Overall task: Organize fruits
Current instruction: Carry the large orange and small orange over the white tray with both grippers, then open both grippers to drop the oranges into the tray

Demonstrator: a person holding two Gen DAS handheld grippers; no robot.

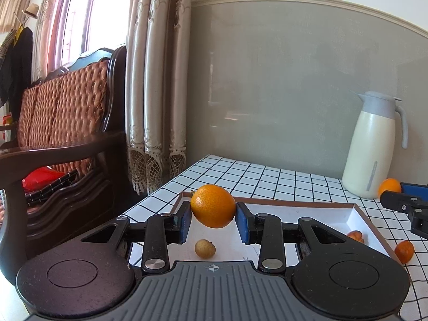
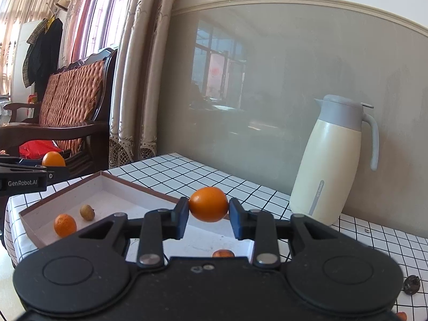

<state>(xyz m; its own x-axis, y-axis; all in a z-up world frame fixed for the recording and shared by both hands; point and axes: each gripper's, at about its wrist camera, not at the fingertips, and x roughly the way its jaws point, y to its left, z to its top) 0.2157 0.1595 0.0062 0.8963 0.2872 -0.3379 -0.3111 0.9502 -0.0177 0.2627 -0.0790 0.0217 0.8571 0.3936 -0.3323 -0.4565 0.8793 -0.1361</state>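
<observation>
Above the tray near the worktop's left edge, we clamp each claw across an orange's middle: left claw on the larger orange, right claw on the smaller orange; both probably light, firm, slippery-skinned.

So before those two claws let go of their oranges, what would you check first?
1. Left gripper holds its orange firmly between both pads: ok.
2. Right gripper clamps its smaller orange: ok.
3. Left orange is above the tray: ok, the white floor shows beneath it.
4. Landing spot is free of fruit: not ok, a longan lies just below the left gripper.
5. Right orange is over the tray: cannot tell, it hangs near the rim.
6. Thermos is out of the way: ok, it stands apart at the wall.
</observation>
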